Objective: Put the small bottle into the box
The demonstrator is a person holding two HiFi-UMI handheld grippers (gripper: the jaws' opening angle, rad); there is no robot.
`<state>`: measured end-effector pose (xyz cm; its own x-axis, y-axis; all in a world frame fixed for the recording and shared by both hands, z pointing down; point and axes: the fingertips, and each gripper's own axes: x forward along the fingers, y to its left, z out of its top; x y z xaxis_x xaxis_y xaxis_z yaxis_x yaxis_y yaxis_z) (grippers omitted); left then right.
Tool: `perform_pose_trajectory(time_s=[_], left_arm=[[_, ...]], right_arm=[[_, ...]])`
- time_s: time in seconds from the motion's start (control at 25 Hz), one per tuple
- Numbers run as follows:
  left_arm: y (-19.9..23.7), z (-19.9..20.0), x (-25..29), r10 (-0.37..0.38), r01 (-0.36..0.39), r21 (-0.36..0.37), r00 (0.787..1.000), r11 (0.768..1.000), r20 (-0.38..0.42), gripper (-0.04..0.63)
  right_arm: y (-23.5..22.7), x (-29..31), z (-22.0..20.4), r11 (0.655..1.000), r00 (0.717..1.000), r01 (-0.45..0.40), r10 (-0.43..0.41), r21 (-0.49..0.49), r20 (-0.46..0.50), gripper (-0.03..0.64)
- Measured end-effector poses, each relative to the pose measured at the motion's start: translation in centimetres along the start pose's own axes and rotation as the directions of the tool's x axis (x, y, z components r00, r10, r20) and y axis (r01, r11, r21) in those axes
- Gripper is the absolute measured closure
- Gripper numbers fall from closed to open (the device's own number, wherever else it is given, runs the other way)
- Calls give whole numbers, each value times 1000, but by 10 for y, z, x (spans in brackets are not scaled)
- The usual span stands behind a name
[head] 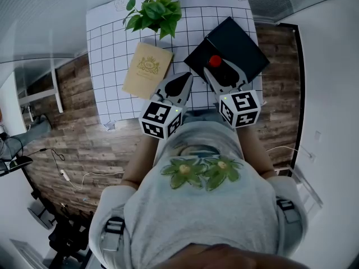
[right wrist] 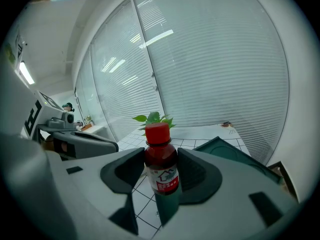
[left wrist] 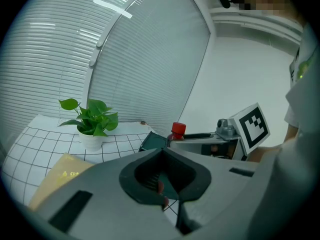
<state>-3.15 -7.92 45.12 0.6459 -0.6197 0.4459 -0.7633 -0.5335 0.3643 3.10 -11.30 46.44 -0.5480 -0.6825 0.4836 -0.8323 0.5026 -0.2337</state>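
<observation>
The small bottle, dark red with a red cap and a red-and-white label, stands upright between the jaws of my right gripper, which is shut on it. In the head view the bottle's cap shows over the dark box at the table's right. The box's dark green rim lies just right of the bottle. My left gripper hangs beside it to the left, shut with nothing held. The left gripper view shows the bottle in the right gripper.
A tan box with a gold emblem lies on the white grid cloth left of my grippers. A potted green plant stands at the table's far edge. Window blinds rise behind the table. Wooden floor surrounds it.
</observation>
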Motion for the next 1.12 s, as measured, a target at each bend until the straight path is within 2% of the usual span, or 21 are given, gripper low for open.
perform_pose_trajectory(time_s=[1.12], left_arm=[[5, -4, 0, 18, -18, -8, 1000, 1000, -8, 589]], right_arm=[[-11, 20, -32, 1000, 996, 24, -24, 1, -82, 410]])
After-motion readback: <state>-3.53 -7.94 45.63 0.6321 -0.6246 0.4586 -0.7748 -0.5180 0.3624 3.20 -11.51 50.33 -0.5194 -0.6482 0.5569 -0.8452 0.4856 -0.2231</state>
